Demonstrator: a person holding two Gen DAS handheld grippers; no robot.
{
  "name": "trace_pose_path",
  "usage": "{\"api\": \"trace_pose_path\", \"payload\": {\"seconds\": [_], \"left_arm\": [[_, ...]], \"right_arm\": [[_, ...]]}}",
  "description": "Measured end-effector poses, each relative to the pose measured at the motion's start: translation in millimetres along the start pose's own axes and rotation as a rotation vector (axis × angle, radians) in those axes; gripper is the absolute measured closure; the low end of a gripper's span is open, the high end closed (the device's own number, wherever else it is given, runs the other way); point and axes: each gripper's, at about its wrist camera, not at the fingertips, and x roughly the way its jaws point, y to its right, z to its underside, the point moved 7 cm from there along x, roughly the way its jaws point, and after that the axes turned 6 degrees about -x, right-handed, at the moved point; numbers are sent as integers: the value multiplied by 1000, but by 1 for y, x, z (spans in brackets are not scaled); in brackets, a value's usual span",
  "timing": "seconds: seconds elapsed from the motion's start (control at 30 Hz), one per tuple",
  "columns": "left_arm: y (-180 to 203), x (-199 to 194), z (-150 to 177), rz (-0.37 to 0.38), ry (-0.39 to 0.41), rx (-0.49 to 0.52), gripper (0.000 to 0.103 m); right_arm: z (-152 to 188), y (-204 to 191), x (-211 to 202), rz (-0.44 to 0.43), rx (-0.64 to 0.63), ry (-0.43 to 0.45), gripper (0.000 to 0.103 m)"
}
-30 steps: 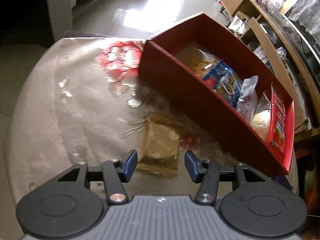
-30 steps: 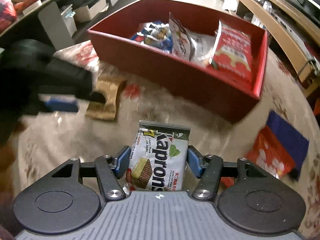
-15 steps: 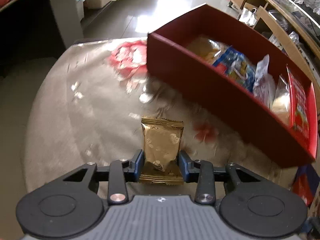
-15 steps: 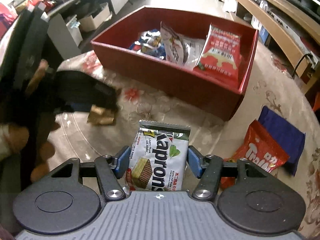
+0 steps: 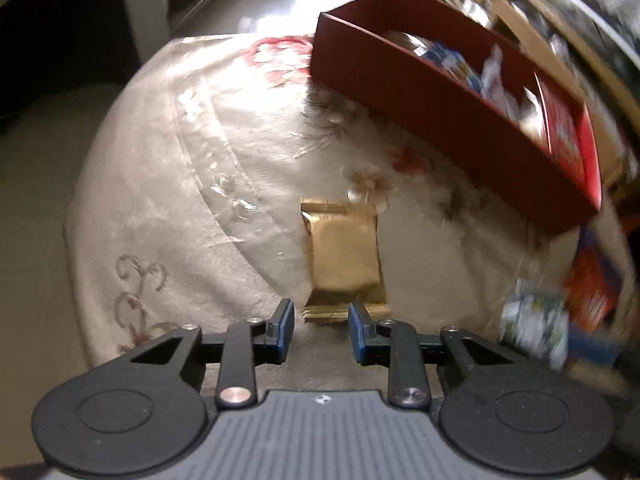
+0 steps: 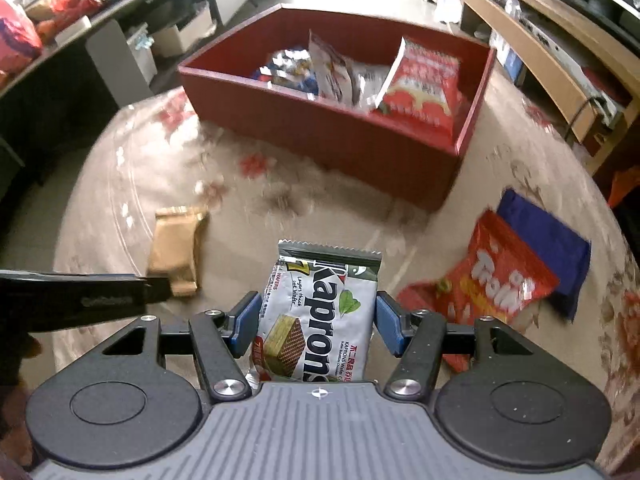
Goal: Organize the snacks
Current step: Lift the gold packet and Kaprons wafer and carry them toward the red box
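Observation:
A gold snack packet (image 5: 344, 256) lies lengthwise on the flowered tablecloth in front of my left gripper (image 5: 320, 320), whose blue pads pinch its crumpled near end. In the right wrist view that same gold packet (image 6: 176, 252) shows at the left, with the left gripper's black finger (image 6: 100, 300) at its near end. My right gripper (image 6: 316, 320) is shut on a white Kaprons wafer packet (image 6: 320, 312), held upright between the pads. The red box (image 6: 340, 140) stands at the back of the table with several snack bags inside, and is blurred in the left wrist view (image 5: 440, 112).
An orange-red candy bag (image 6: 492, 284) and a dark blue packet (image 6: 548, 240) lie on the cloth to the right of the wafer. The round table's edge (image 5: 88, 200) drops off at the left. A wooden shelf unit (image 6: 540, 60) runs along the right, a dark counter along the left.
The left jaws narrowed from wide apart to a pinch on the gold packet's near end, and the left view drew back from the red box. The right gripper kept the wafer packet.

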Motion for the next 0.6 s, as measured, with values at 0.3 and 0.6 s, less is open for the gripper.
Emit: {"api": "trace_pose_path", "payload": {"seconds": [0.3, 0.6], "left_arm": [[19, 16, -24, -4, 31, -77, 41], [24, 12, -10, -135, 64, 53, 64]], "right_arm": [[4, 4, 2, -9, 15, -3, 35], [1, 5, -1, -25, -3, 2, 35]]}}
